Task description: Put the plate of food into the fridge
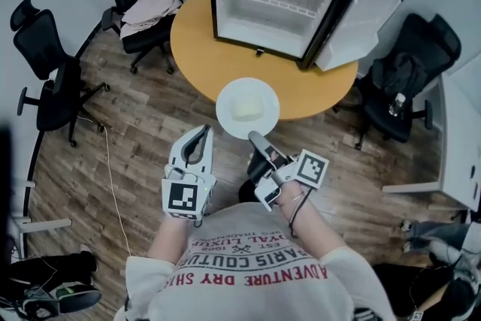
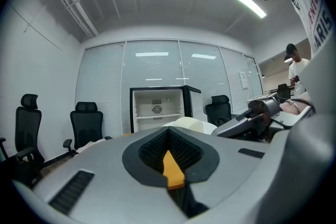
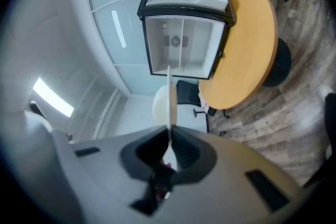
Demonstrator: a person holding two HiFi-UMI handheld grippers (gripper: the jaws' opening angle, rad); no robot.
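From the head view, the plate point(image 1: 226, 115) with its pale block of food point(image 1: 246, 109) hangs level over the near edge of the round table point(image 1: 199, 52), in front of the open fridge point(image 1: 272, 7), whose door point(image 1: 355, 25) is swung out to the right. The right gripper point(image 1: 255, 137) reaches the plate's near rim from below, its fingertips touching that rim. The left gripper point(image 1: 202, 133) is just beside the plate on the left and apart from it. In the left gripper view, the left gripper's point(image 2: 169, 135) two dark pads are pressed together with nothing between them. The food point(image 2: 192, 124) rises just beyond them, a little to the right, with the fridge point(image 2: 157, 108) farther back and the right gripper point(image 2: 251, 119) off to the right. In the right gripper view, the plate point(image 3: 170, 93) shows edge-on as a thin pale line running straight up out of the right gripper point(image 3: 169, 132), whose jaws are clamped on its rim. The food point(image 3: 160, 105) bulges to the left of that line, and the fridge's open interior point(image 3: 181, 45) lies straight ahead on the table point(image 3: 248, 39).
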